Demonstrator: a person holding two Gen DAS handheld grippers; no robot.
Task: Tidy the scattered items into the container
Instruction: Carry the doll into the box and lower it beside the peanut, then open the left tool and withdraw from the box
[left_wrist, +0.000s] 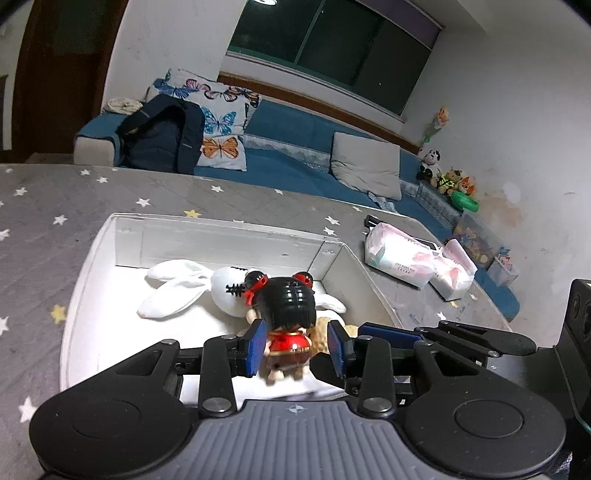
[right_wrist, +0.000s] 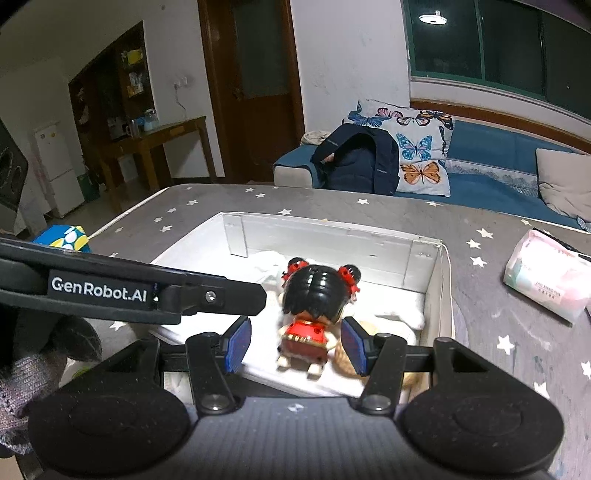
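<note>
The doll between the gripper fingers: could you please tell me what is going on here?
A person with two handheld grippers is tidying toys into the white box. The black-haired doll in a red dress is at the box's near edge. The left gripper and right gripper both frame it with jaws open, apparently not clamping it. A white plush rabbit lies inside the box.

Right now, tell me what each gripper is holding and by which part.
Nothing held, it seems: the doll sits inside the open right gripper with gaps on both sides; the left gripper is open too.
</note>
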